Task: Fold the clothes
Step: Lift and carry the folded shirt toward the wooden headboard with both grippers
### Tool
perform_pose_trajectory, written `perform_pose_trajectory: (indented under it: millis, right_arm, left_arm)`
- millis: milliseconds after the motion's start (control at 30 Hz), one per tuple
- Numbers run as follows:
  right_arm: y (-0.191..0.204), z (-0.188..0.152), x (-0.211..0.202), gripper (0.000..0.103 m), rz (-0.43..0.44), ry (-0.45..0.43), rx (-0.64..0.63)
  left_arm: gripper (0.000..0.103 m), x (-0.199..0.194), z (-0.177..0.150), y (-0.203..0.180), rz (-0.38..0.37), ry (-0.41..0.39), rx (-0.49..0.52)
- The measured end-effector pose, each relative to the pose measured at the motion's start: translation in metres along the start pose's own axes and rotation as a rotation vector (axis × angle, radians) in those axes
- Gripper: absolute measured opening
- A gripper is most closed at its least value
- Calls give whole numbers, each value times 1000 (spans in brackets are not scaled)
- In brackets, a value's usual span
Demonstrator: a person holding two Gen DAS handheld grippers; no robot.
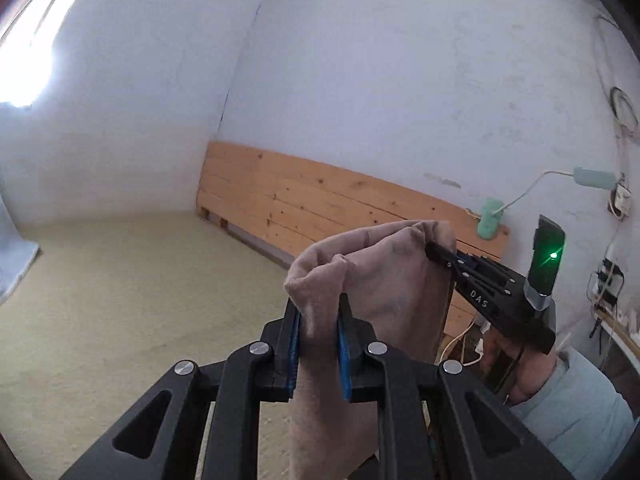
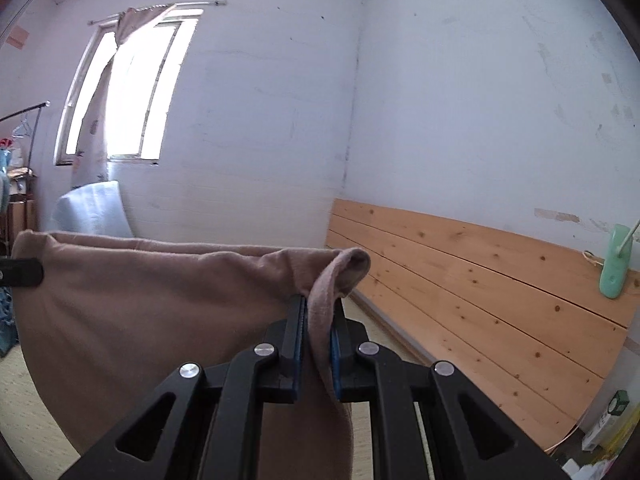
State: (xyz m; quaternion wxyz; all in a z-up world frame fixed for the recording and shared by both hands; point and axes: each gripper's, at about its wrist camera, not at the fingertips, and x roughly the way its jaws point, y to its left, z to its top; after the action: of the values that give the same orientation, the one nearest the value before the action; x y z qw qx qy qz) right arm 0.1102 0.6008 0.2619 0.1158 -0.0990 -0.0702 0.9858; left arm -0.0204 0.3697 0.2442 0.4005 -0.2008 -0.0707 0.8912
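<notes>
**A:** Both tongs are clamping cloth. I am holding the left tongs (image 1: pixel 319 344) pinched on one bunched corner of the pinkish-beige garment (image 2: pixel 152 304), and the right tongs (image 2: pixel 319 344) pinched on the other corner.

**B:** Where is the garment hanging, then?

**A:** It is hanging in the air between my two tongs, its top edge stretching nearly level from one to the other and the rest draping down below them. Under it the beige floor (image 1: pixel 132 288) is showing.

**B:** What is filling the room behind it?

**A:** White walls (image 2: pixel 460 100) are taking up most of both views. Along the foot of one wall a long panel of pale wooden planks (image 2: pixel 480 280) is running. A bright window (image 2: pixel 132 92) with a curtain (image 2: pixel 120 32) pulled to one side is glaring in the other wall, and something pale blue (image 2: pixel 94 210) is leaning below it.

**B:** Anything smaller?

**A:** In the left view my light-blue sleeve (image 1: pixel 576 404) is showing behind the right tongs, where a small green light (image 1: pixel 554 255) is glowing on its body. A mint-green object (image 2: pixel 616 262) with a white cord is standing against the planks, and some cables (image 1: pixel 624 112) are dangling on the wall at the right edge.
</notes>
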Motion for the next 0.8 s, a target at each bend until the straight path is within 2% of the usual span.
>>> perform_pose_trajectory:
  millis: [200, 333, 500, 700, 800]
  right_arm:
    - [-17, -14, 58, 9, -2, 69, -48]
    - [-15, -35, 119, 9, 3, 141, -56]
    - [0, -60, 196, 9, 18, 215, -63]
    - [32, -94, 294, 9, 30, 300, -101]
    - [41, -112, 330, 10, 43, 339, -107]
  left_arm:
    - [16, 67, -9, 37, 43, 76, -51]
    - [16, 116, -17, 70, 102, 130, -52]
    - [16, 173, -28, 129, 188, 190, -87]
    - [16, 238, -49, 202, 243, 269, -197]
    - [16, 264, -66, 226, 275, 311, -197]
